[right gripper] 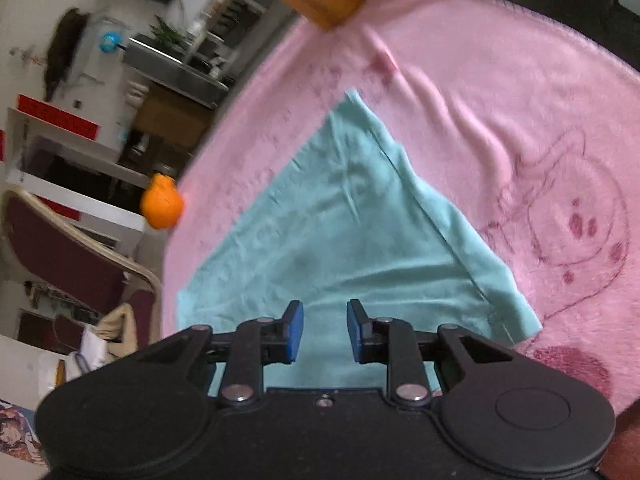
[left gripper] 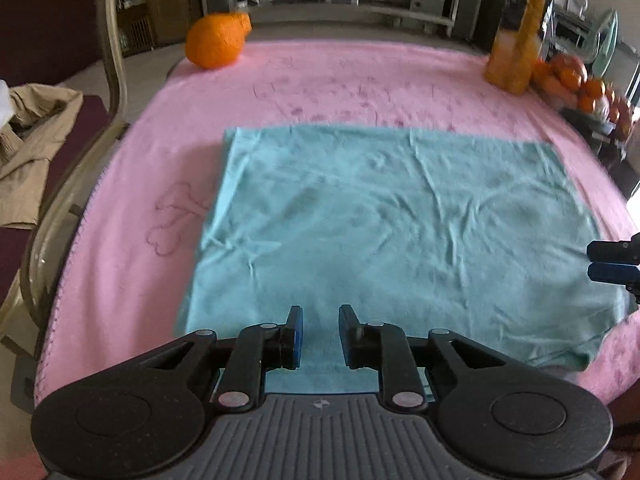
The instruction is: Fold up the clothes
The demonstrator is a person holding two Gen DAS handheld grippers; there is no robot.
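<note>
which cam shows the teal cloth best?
Left wrist: the teal cloth lies nearly whole and square-on atop the pink blanket. Right wrist shows it at an angle, its near edge hidden behind the hand-held gripper.

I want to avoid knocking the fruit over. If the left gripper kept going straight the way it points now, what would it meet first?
Most likely the flat teal cloth on the pink blanket: the left gripper tilts down over it, jaws apart, nothing between them. The orange fruit lies far beyond, off left.

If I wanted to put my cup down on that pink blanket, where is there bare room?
Bare strips: left of the folded teal cloth on the pink fleece blanket, and between the cloth's far edge and the round orange fruit. The far right corner is crowded by a yellow bottle and piled oranges.
</note>
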